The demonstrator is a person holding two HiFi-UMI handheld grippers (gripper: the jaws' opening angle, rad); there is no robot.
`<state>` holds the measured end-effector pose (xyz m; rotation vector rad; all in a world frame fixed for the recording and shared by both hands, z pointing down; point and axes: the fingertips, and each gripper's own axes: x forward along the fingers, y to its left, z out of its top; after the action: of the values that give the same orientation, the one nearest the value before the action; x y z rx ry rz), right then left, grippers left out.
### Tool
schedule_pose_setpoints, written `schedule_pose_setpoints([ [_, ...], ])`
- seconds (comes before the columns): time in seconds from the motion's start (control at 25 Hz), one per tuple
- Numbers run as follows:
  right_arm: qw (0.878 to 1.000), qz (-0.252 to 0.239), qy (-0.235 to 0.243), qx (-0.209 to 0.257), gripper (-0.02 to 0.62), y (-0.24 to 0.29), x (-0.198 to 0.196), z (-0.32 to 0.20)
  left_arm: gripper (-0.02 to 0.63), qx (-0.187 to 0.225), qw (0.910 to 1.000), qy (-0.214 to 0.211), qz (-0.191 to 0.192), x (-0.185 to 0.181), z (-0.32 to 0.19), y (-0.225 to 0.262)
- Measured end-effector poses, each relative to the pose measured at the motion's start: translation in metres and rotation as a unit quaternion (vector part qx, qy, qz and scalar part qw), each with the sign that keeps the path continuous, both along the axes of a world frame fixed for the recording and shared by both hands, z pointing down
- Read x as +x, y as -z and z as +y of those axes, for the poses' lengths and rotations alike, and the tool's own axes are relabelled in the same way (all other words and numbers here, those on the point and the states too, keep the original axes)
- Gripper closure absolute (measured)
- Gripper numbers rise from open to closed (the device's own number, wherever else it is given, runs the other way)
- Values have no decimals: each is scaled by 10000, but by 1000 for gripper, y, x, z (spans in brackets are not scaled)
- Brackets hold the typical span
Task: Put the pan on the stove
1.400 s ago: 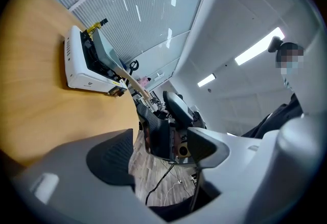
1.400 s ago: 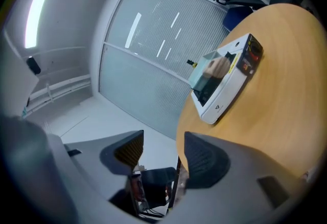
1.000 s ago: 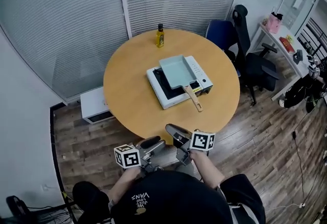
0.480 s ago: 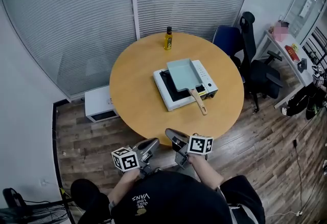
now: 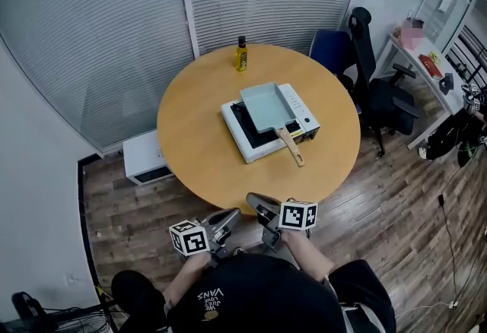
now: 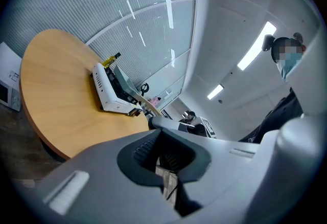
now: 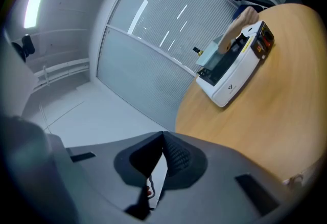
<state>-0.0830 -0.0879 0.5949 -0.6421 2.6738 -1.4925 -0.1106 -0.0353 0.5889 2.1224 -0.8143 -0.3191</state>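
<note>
A pale green square pan with a wooden handle sits on the white portable stove in the middle of the round wooden table. Both grippers hang off the table's near edge, close to the person's body. My left gripper and right gripper have just been closing and are now shut with nothing between the jaws. In the left gripper view the stove lies far ahead of the shut left gripper. The right gripper view shows the stove beyond the shut right gripper.
A yellow oil bottle stands at the table's far edge. Office chairs stand to the right of the table, with a desk behind them. A white box sits on the wooden floor at the left.
Both grippers' jaws have drawn together and now meet. The head view has swayed a little. Pan and stove keep their places on the table.
</note>
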Motion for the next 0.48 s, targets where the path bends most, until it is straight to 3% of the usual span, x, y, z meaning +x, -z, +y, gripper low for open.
schedule_pose_setpoints([
  [0.48, 9999, 93, -19, -61, 581, -5, 6, -2, 595, -82, 9999, 54, 138, 3, -4, -1],
])
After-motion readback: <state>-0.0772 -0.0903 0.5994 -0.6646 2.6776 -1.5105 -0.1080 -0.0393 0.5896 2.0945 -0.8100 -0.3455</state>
